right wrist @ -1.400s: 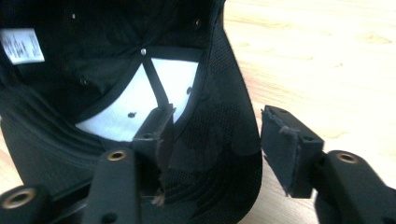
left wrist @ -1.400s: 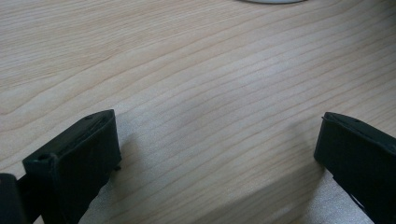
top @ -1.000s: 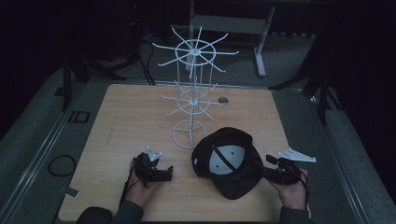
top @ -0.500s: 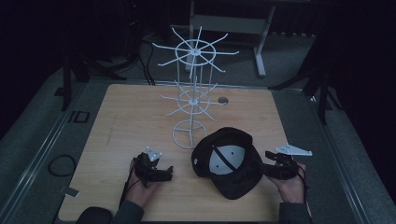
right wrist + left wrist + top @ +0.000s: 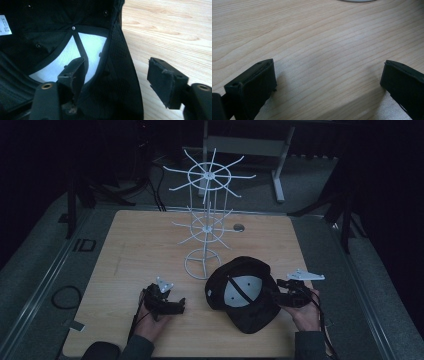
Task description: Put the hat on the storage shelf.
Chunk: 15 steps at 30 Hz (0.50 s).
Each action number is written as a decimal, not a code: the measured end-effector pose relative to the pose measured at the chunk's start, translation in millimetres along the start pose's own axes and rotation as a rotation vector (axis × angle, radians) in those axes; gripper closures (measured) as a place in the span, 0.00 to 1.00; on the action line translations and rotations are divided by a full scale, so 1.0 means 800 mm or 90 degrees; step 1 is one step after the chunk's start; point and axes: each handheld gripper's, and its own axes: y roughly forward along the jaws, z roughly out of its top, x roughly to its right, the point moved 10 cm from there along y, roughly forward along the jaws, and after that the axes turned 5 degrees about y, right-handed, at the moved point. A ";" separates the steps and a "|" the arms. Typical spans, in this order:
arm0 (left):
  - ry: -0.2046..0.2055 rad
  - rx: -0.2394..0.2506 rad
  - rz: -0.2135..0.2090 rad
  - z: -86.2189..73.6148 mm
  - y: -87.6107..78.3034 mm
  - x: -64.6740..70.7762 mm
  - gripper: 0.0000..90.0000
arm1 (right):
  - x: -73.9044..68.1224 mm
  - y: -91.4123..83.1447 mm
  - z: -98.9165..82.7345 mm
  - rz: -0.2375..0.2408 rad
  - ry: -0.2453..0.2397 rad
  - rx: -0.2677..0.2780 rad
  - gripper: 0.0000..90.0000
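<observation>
One cap [image 5: 245, 292] lies on the surface [image 5: 140, 250], crown down, just in front of and to the right of the rack. One rack [image 5: 205, 220] of white wire stands there, with two tiers of spokes and one ring foot. Two tongs are in hand: the left tongs [image 5: 175, 306] in front of the rack and to its left, the right tongs [image 5: 278, 291] at the cap's right edge. Each has two black jaws. One small round hole [image 5: 238, 227] sits in the surface just behind and right of the rack. One loop of cable [image 5: 65, 296] lies on the floor, left of the surface. Two forearms enter from the near edge.
</observation>
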 end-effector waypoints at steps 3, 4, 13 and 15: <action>0.000 0.000 0.000 0.000 0.000 0.000 0.00 | 0.000 0.003 0.001 0.005 0.002 -0.006 0.42; 0.000 0.000 0.000 0.000 0.000 0.000 0.00 | 0.000 0.003 0.001 0.005 0.002 -0.006 0.42; 0.000 0.000 0.000 0.000 0.000 0.000 0.00 | -0.005 -0.001 -0.003 0.020 -0.007 -0.005 0.58; 0.002 -0.002 0.000 0.000 0.000 0.000 0.00 | -0.004 -0.003 -0.002 0.015 -0.006 0.004 0.58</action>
